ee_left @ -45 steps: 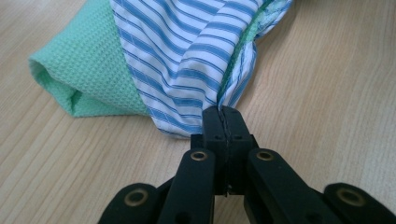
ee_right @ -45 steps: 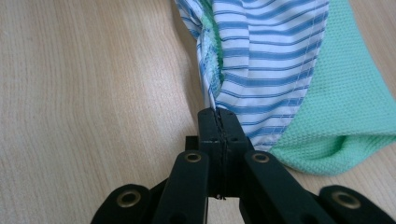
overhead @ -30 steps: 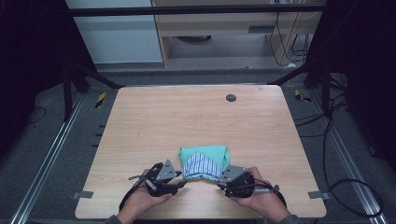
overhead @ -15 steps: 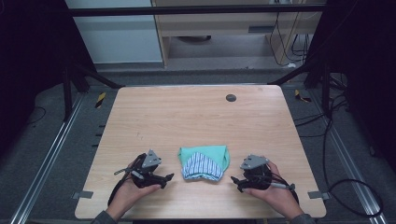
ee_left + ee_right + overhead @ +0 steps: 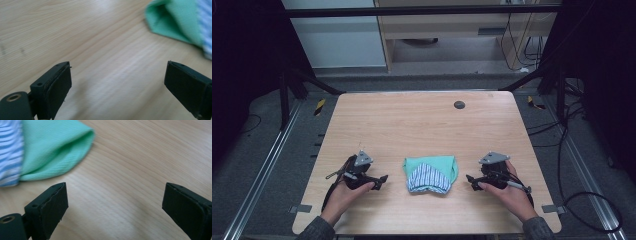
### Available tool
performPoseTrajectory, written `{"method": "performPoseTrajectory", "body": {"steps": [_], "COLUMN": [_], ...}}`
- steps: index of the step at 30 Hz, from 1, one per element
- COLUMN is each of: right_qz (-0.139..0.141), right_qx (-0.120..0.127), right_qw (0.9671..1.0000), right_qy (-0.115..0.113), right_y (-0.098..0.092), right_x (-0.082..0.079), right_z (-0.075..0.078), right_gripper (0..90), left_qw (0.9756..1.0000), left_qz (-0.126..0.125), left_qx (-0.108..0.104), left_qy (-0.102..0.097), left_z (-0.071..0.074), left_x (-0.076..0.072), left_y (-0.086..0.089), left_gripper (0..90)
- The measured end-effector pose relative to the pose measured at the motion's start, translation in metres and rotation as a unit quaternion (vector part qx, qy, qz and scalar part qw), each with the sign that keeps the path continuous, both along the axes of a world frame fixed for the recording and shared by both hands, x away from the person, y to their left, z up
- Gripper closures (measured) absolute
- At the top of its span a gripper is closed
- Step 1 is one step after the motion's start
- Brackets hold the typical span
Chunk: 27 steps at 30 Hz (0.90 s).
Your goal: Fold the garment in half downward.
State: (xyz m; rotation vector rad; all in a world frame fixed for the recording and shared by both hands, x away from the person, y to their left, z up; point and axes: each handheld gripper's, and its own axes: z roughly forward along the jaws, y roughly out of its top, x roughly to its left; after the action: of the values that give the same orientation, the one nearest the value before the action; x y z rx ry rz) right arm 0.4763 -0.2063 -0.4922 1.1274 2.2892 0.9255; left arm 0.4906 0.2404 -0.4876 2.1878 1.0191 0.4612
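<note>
A folded cloth (image 5: 430,172), mint green with a blue-and-white striped flap on top, lies near the front middle of the wooden table (image 5: 422,125). My left gripper (image 5: 382,179) rests to its left, my right gripper (image 5: 471,180) to its right, both apart from it. Both have just been opening and stand open with bare wood between the jaws. In the left gripper view (image 5: 117,92) the cloth (image 5: 175,22) lies ahead at upper right. In the right gripper view (image 5: 115,212) the cloth (image 5: 50,152) lies ahead at upper left.
A small dark round disc (image 5: 459,104) sits near the table's far edge. Black frame posts flank the table on both sides, and cables lie on the floor at right. The far half of the tabletop is bare wood.
Both grippers let go of the cloth's lower corners and moved outward, left one to the left, right one to the right. Their jaws opened. The cloth stayed folded in place.
</note>
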Motion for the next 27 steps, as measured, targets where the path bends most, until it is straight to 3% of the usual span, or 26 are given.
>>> {"method": "performPoseTrajectory", "body": {"steps": [3,7,8,10,11,19,27], "right_qz": [-0.028,-0.053,-0.075,-0.081,-0.097,-0.133,-0.144], "right_qx": [0.011,0.017,0.027,0.029,0.039,0.036,0.037], "right_qw": [0.9996,0.9984,0.9968,0.9963,0.9945,0.9903,0.9888], "right_qy": [0.003,0.006,0.004,0.003,0.009,0.016,0.011], "right_y": [-0.008,-0.018,-0.023,-0.025,-0.028,-0.033,-0.031], "right_x": [0.008,0.018,0.023,0.024,0.028,0.038,0.040], "right_z": [-0.005,-0.009,-0.011,-0.012,-0.013,-0.018,-0.020], "right_gripper": [7.1,7.3,7.8,7.7,7.7,6.2,4.6], "left_qw": [0.9996,0.9987,0.9981,0.9979,0.9978,0.9967,0.9969], "left_qz": [0.024,0.047,0.058,0.061,0.063,0.077,0.077], "left_qx": [-0.015,-0.017,-0.019,-0.019,-0.017,-0.022,-0.015], "left_qy": [0.000,-0.009,-0.013,-0.014,-0.013,-0.014,-0.011], "left_z": [-0.005,-0.008,-0.011,-0.013,-0.014,-0.020,-0.020], "left_x": [0.011,0.022,0.026,0.028,0.029,0.036,0.038], "left_y": [0.010,0.017,0.020,0.021,0.021,0.024,0.023], "left_gripper": [8.4,9.3,9.4,9.4,9.4,9.4,6.6]}}
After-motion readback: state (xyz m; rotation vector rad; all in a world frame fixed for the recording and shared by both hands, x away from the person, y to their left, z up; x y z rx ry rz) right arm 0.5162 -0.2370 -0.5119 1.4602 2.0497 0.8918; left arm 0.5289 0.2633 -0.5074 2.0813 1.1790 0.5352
